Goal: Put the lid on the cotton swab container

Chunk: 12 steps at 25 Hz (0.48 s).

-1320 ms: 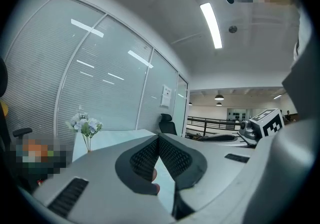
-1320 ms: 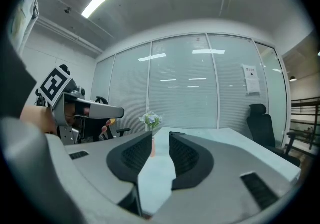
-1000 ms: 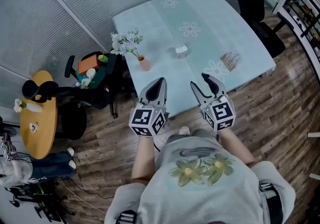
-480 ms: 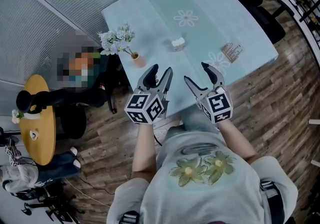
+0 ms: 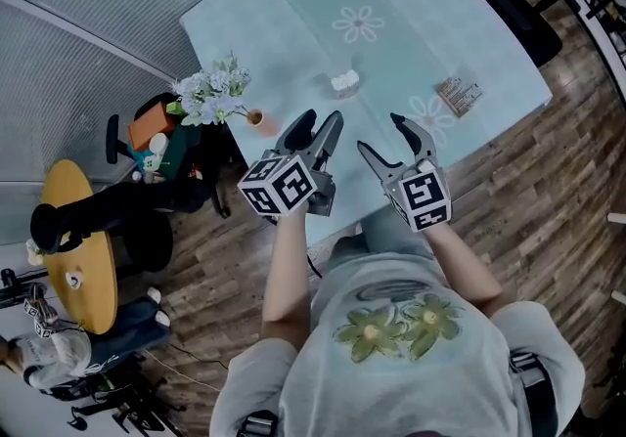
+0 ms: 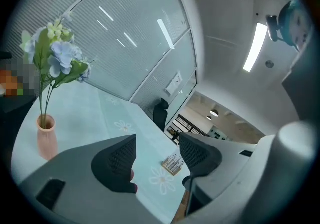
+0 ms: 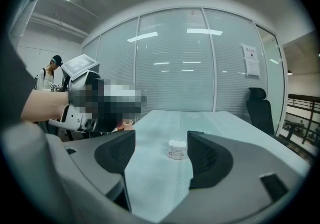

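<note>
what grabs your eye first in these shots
The left gripper and right gripper, held side by side at the near edge of the pale blue table, both with jaws just opened and nothing between them. Past them the small cotton swab container stands mid-table, and a pink vase of flowers sits near the left edge.

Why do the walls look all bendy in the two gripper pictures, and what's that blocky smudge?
Left gripper view: the wide lens curves the glass wall, darkens the corners, and the ceiling light glares white. Right gripper view: same bulge; the blocky smudge is a patch added afterwards, not a real thing; the cotton swab container looks fairly sharp. Head view: the table edges bow slightly.
</note>
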Tool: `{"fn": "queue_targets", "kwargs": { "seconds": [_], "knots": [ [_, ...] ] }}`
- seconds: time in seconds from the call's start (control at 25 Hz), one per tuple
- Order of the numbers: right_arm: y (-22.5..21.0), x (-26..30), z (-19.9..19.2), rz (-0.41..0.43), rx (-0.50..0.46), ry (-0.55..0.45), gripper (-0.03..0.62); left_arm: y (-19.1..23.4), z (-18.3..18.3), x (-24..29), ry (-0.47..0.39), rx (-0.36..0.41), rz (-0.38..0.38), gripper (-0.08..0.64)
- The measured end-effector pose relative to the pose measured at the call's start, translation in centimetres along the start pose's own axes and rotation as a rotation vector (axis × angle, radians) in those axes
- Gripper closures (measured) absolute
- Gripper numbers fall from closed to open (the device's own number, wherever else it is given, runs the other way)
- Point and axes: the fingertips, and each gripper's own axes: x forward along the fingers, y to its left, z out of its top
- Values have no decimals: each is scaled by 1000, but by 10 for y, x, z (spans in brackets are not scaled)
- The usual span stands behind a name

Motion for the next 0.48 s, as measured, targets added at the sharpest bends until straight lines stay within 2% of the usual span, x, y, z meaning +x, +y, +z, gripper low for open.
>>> {"fn": "queue_targets", "kwargs": {
  "seconds": [0.24,0.48],
  "knots": [
    [-11,32,-15,0,9,39,262,28,-5,31,27,-76,20,287],
    [-22,70,-34,3,36,93,262,62,-2,59,64,-108,55,287]
  ]
}}
